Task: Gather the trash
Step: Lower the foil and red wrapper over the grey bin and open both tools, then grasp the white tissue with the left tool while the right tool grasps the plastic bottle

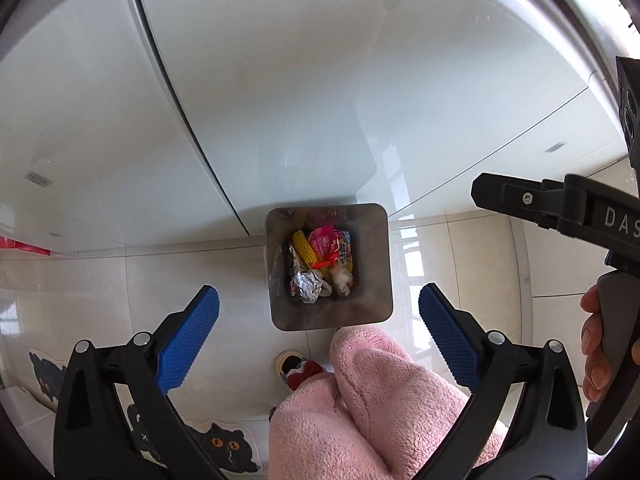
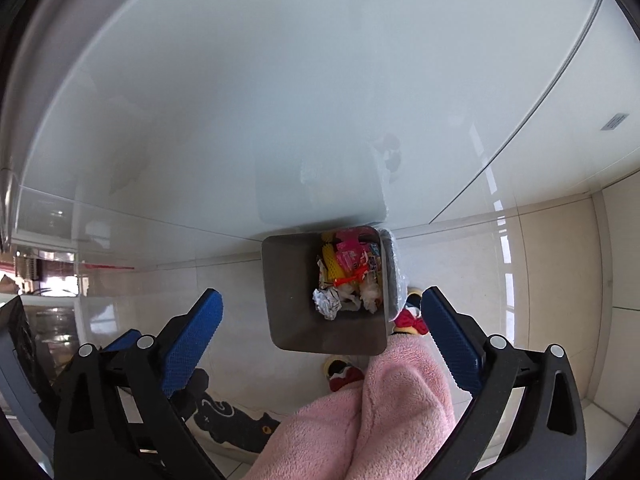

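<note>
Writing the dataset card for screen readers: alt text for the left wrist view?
Open, empty left claw hovers over a grey bin holding a crumpled paper ball, yellow foam net and pink wrapper, against white cabinets; pink fleece legs below.

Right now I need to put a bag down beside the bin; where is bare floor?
Bare beige tile floor lies right of the grey square trash bin, toward the white cabinet. Left of the bin is bare too. Nearer you it is crowded: pink fleece legs, red-white slipper, black cat mat.
</note>
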{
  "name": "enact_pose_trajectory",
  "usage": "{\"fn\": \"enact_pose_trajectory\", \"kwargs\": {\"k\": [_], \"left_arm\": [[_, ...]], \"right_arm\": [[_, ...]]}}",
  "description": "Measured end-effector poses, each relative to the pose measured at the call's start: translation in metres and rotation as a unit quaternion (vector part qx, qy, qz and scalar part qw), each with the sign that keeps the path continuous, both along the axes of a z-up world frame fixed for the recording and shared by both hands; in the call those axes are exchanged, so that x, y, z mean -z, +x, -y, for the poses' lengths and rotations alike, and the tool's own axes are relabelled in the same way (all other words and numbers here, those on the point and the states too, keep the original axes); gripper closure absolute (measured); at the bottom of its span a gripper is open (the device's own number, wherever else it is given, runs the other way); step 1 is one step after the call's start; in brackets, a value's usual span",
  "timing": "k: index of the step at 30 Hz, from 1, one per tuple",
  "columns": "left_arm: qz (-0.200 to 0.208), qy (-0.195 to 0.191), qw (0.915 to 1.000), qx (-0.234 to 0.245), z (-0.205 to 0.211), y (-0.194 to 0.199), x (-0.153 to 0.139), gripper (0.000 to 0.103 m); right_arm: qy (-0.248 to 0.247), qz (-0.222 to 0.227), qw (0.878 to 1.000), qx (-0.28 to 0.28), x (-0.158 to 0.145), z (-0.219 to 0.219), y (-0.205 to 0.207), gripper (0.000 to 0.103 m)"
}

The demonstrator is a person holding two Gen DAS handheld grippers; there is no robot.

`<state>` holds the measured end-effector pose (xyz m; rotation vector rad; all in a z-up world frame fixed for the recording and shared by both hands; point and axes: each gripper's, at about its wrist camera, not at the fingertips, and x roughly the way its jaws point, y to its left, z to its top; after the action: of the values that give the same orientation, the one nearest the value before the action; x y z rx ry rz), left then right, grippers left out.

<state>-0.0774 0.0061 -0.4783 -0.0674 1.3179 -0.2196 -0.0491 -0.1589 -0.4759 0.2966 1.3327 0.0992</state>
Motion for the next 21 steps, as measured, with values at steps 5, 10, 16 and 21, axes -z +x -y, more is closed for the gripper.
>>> {"fn": "enact_pose_trajectory", "kwargs": {"k": [5,10,16,21], "left_arm": [[0.047,-0.006,0.9989,0.000,-0.002,0.000,-0.060,0.008],[0.098,-0.020,0.9949,-0.003,-0.008,0.002,-0.120,0.008],[0.148,-0.022,0.9887,0.003,-0.005,0.013,-0.186,0.008],[0.183,-0.024,0.9829,-0.005,-0.004,0.042,-0.219,0.008]], "right_arm": [[-0.009,0.039,0.999,-0.015,-0.050,0.006,-0.009,0.003],[-0.029,0.124,0.992,-0.010,-0.125,0.018,-0.019,0.003],[-0.030,0.193,0.980,0.021,-0.190,0.034,-0.016,0.003],[-0.026,0.219,0.975,0.039,-0.223,0.043,0.005,0.003]]}}
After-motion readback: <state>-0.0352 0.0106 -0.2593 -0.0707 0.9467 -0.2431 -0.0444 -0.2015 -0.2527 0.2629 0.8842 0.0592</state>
